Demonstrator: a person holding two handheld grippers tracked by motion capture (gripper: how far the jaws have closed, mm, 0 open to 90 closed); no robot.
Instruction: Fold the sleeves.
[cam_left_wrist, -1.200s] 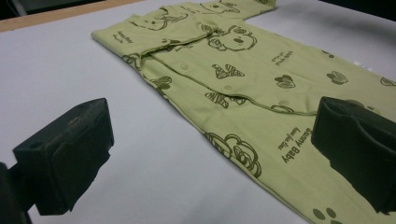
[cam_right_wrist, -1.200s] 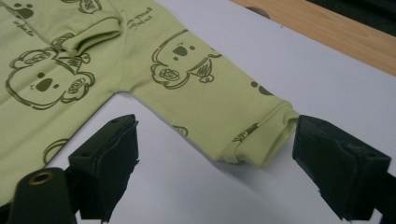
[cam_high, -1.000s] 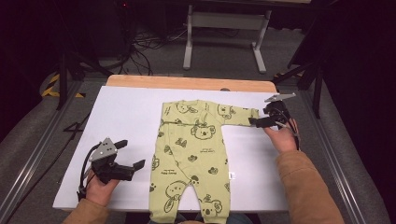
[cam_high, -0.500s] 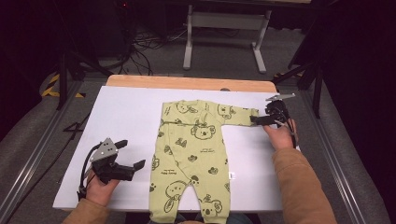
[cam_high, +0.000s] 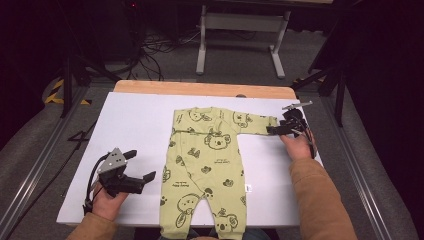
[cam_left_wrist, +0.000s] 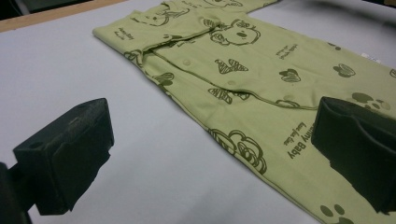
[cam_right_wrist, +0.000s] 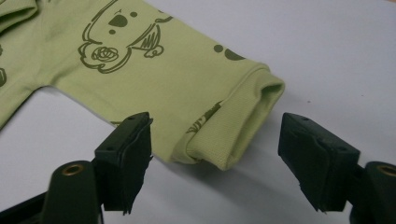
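A white table (cam_high: 145, 130), edged at its far side by a strip of bare wood (cam_high: 200, 89), stands on a grey floor with a tangle of cables (cam_high: 160, 47) and a pale metal stand (cam_high: 240, 37) behind it. Spread flat near the middle of the white top lies a pale green baby sleepsuit (cam_high: 207, 165), printed with dark koalas, its feet toward the person and its neck toward the far edge. Its one outstretched sleeve (cam_high: 252, 122) runs toward the person's right, ending in a folded-back cuff (cam_right_wrist: 233, 133); the other sleeve lies folded in over the chest.

A person in tan sleeves works from the near side. The right gripper (cam_high: 274, 130) sits low at the sleeve's end, and its own camera shows the cuff lying between the two black jaws with the pads clear of the cloth on both sides; the jaws have just been closing in on it and do not yet pinch it. The left gripper (cam_high: 142, 165) is held over bare table near the front left corner, just beside the suit's leg; its jaws stand wide apart with nothing between them, one hanging over the white top, the other over the edge of the green cloth.
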